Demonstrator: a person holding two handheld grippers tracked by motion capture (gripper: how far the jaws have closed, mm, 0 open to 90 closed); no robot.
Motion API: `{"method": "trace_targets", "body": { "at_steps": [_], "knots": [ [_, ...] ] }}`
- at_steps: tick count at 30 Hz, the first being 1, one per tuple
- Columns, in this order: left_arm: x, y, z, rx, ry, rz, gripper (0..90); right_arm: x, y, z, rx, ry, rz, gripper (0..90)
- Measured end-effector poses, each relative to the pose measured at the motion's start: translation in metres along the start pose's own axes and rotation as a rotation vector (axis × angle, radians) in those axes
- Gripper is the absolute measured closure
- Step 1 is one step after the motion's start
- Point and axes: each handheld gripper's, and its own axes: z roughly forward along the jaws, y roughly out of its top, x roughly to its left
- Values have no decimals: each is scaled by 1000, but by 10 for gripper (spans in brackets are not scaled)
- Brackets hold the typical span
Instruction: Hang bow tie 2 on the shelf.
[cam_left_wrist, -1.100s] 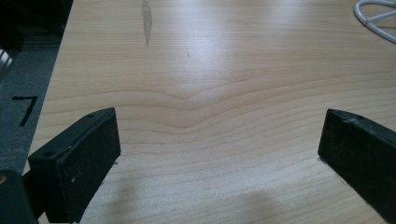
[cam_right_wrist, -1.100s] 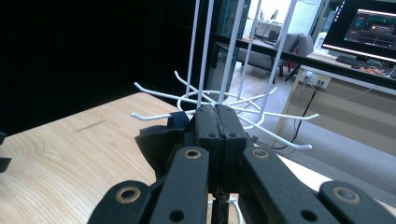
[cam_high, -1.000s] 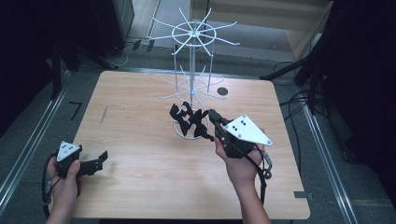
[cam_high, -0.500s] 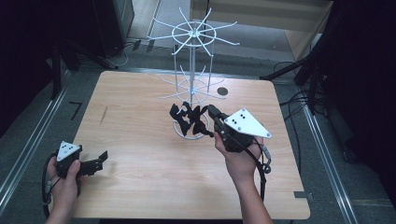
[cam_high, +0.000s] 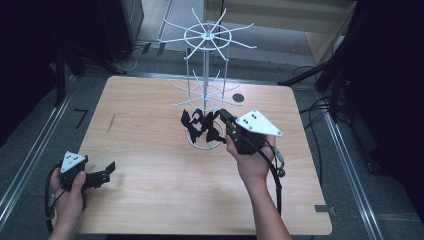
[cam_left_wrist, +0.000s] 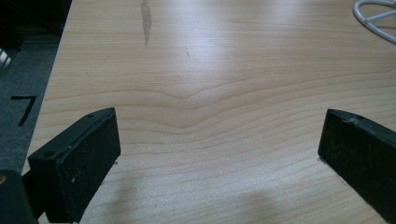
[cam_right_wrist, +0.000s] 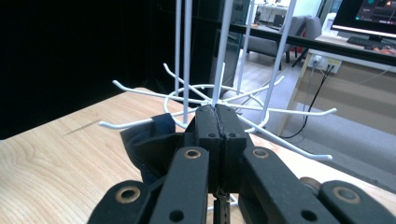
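My right tool (cam_high: 223, 116) is clamped on a black strap (cam_right_wrist: 149, 144) at the white wire rack (cam_high: 205, 90), frame centre. Nothing on the upper hooks yet; black straps (cam_high: 200, 125) bunched low. Left tool (cam_high: 109, 170) apart, idle, lower left over bench (cam_high: 150, 190).

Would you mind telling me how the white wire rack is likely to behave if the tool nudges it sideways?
The white wire rack looks tall and thin on a small ring base, so it may tip rather than slide. Its open wire build suggests it is light. The dark fabric pieces hanging low on it would probably swing.
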Motion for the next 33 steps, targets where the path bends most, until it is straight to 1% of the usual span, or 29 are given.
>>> {"method": "trace_targets", "body": {
  "at_steps": [5, 8, 9, 12, 14, 15, 16, 18, 19, 22, 25, 26, 29, 33],
  "knots": [
    [0, 0, 0, 0, -1, -1, 0, -3, -1, 4, 0, -6, 13, 900],
    [0, 0, 0, 0, -1, 0, 0, -5, -1, 6, -4, 5, 36, 900],
    [0, 0, 0, 0, -1, 0, 0, -5, -1, 6, -4, 5, 36, 900],
    [0, 0, 0, 2, -2, -1, 0, -6, -2, 8, -2, 26, 54, 900],
    [0, 0, 0, 0, -1, -1, 0, -6, -2, 9, -2, 27, 57, 900],
    [0, 0, 0, 1, -1, -1, 0, -7, -2, 9, -6, 31, 63, 900],
    [0, 0, 0, 1, -2, 0, 0, -8, -2, 10, -6, 39, 82, 900],
    [0, 0, 0, 1, -2, -1, 0, -8, -2, 10, -9, 41, 85, 900],
    [0, 0, 0, 3, -2, -1, 0, -9, -3, 11, -5, 52, 98, 900],
    [0, 0, 0, 2, -3, 0, 0, -9, -3, 12, -3, 51, 97, 900],
    [0, 0, 0, 3, -3, 1, 0, -10, -3, 14, -5, 58, 105, 900],
    [0, 0, 0, 2, -3, 1, 0, -10, -3, 15, -2, 63, 116, 900],
    [0, 0, 0, 3, -4, 1, 0, -10, -3, 16, -2, 61, 119, 900],
    [0, 0, 0, 3, -5, -1, 0, -10, -3, 18, -2, 58, 135, 895]
  ]
}}
